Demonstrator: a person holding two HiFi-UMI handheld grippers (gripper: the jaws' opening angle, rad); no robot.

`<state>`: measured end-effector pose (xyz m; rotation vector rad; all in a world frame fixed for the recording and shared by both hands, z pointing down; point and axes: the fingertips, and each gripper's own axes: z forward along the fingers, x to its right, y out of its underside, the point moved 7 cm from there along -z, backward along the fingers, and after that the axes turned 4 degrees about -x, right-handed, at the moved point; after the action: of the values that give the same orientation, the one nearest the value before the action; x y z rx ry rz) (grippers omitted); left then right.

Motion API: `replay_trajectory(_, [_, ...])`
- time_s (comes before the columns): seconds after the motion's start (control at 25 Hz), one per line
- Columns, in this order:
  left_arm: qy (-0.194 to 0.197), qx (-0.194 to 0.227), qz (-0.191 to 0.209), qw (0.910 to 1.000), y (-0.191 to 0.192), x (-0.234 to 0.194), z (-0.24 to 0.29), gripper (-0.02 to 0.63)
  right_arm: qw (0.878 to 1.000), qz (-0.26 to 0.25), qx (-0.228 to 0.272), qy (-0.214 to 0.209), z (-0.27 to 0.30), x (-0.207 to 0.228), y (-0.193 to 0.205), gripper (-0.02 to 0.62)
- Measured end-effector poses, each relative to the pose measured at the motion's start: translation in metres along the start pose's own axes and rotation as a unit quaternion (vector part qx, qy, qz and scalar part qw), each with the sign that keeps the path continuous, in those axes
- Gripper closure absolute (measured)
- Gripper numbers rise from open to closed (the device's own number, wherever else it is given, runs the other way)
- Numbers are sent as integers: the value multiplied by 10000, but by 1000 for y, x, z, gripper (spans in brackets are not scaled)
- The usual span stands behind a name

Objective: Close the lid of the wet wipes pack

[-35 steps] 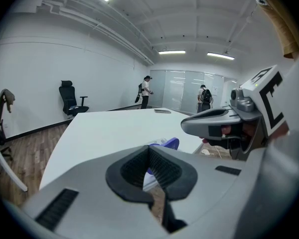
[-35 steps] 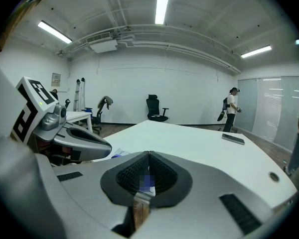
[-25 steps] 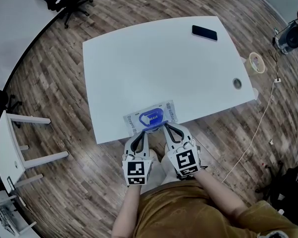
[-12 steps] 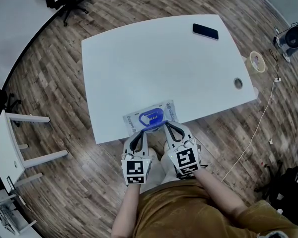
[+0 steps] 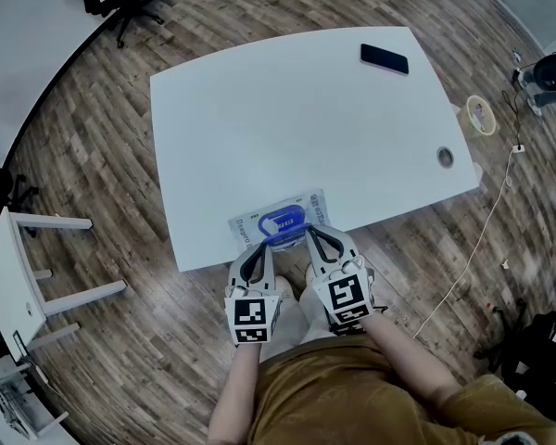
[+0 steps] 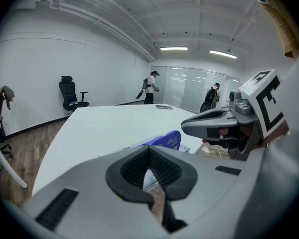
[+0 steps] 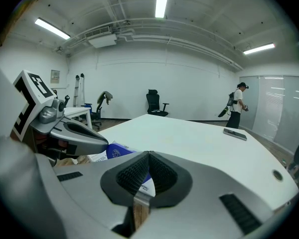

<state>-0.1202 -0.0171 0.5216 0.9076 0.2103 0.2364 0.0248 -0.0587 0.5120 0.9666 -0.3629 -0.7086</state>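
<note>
Blue plastic is seen on the lid of the wet wipes pack, and in both gripper views this lid appears tilted up from the pack rather than lying flat, so the closing is judged not yet done. The pack is laid flat at the near edge of the white table, roughly midway along that edge, where it can be reached from the person's side without leaning across. The left gripper is held just off that edge, its tips near the pack's near left corner, and the right gripper is held beside it, its tips at the pack's near right part; whether either one touches the pack cannot be told. The jaws of both are seen pressed together with nothing between them, which suits a push on the lid with closed tips rather than a grasp. It is judged that one gripper may be meant to steady the soft pack while the lid is pressed down by the other, since a light pack so near the edge could be slid or tipped off. A dark phone is left near the far right corner, well apart from the pack, and a round cable hole is set near the right edge.
</note>
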Motion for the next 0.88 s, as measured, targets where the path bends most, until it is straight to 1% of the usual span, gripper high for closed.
replay_trajectory(0.88, [-32, -116, -96, 9999, -3, -18, 25, 614, 9997, 74, -212, -18, 28, 11, 5, 586])
